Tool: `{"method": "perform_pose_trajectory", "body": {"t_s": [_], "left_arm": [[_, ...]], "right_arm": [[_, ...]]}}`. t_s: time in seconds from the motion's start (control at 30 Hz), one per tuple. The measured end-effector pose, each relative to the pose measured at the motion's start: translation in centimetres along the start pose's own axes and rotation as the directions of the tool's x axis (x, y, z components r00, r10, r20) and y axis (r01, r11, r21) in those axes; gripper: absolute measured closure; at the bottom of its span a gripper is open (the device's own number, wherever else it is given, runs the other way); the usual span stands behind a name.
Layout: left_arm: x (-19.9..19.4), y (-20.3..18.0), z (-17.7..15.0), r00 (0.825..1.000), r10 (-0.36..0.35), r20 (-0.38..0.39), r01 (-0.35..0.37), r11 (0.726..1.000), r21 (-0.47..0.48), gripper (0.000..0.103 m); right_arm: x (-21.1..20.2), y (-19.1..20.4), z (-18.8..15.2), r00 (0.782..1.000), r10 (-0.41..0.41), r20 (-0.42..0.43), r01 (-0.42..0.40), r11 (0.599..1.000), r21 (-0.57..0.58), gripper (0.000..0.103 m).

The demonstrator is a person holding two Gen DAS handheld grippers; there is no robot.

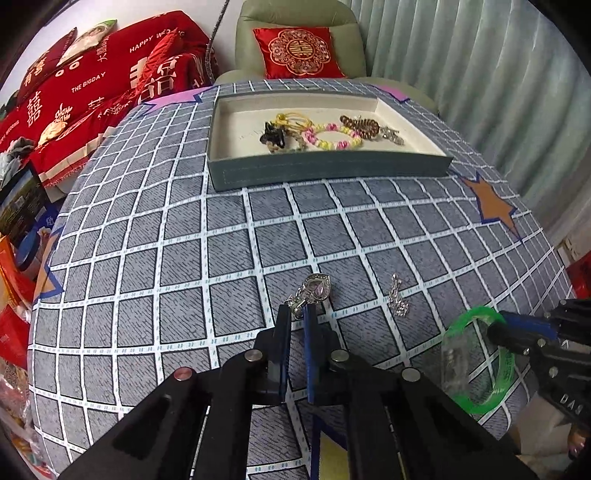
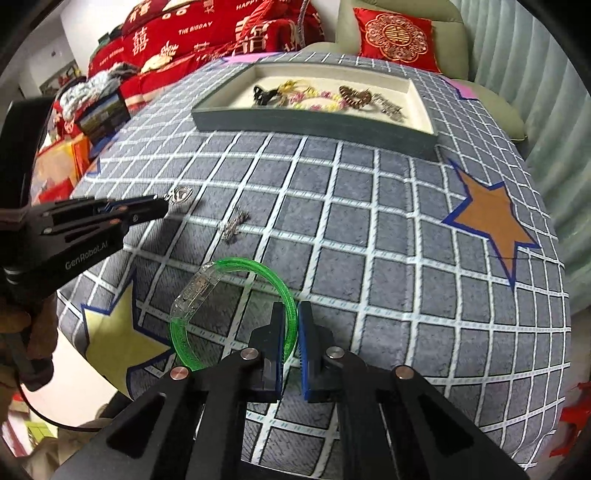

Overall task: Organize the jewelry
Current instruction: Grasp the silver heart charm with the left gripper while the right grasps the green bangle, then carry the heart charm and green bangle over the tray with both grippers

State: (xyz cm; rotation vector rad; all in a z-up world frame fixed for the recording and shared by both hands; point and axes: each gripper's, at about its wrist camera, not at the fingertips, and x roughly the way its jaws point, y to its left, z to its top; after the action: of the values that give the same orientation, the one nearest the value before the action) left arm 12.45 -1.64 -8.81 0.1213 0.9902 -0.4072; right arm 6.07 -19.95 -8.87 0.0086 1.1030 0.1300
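2 grippers in play. Left gripper nearly closed, pinching chain of heart pendant; pendant sticks out past fingertips, just above gridded tablecloth. Right gripper clamped on rim of green bangle, narrow gap, 1 finger each side of ring. Clear plastic tag on bangle's far-left arc; print on it too small to read.

Loose on cloth: 1 silver sparkly piece, btwn pendant and bangle, touching neither. Earring or brooch, can't tell.

1 grey tray at far side of table, cream lining, well apart from both grippers. Inside, approx count: 1 black hair claw, 1 yellow cord loop, 1 pink/yellow bead bracelet, 1 brown bead strand, 1 silver piece at right end. Small beaded bit by hair claw, unclear if separate. All bunched mid-tray, overlapping.

Cloth stars: 1 orange, 1 yellow, more partly seen at edges.

Text: "GenRoboLAI" on left gripper body in right wrist view, last letters uncertain. "DAS" partial on right gripper in left wrist view. Red blanket: "HAPPY WED…", "THE BIGDAY", plus double-happiness chars. 1 red cushion w/ gold emblem on green chair.
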Motion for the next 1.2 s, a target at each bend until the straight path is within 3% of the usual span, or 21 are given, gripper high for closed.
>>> {"method": "perform_pose_trajectory", "body": {"t_s": [0.43, 0.77, 0.97, 1.2], "left_arm": [[-3.1, -0.4, 3.7, 0.997, -0.017, 0.073, 0.017, 1.0, 0.001, 0.088], [-3.5, -0.4, 9.8, 0.992, -0.014, 0.125, 0.014, 1.0, 0.008, 0.088], [-2.0, 0.1, 13.9, 0.991, -0.001, 0.137, 0.003, 1.0, -0.017, 0.088], [2.4, 0.7, 17.3, 0.994, 0.041, 0.106, -0.038, 0.999, -0.025, 0.088]], "right_arm": [[-2.4, -2.8, 3.9, 0.996, 0.016, 0.083, -0.019, 0.999, 0.039, 0.096], [-3.0, -5.6, 10.9, 0.99, 0.03, 0.135, -0.039, 0.997, 0.061, 0.096], [-1.8, -7.2, 15.8, 0.989, 0.026, 0.144, -0.037, 0.996, 0.076, 0.096], [1.8, -8.9, 19.6, 0.993, 0.002, 0.116, -0.015, 0.994, 0.11, 0.096]]}}
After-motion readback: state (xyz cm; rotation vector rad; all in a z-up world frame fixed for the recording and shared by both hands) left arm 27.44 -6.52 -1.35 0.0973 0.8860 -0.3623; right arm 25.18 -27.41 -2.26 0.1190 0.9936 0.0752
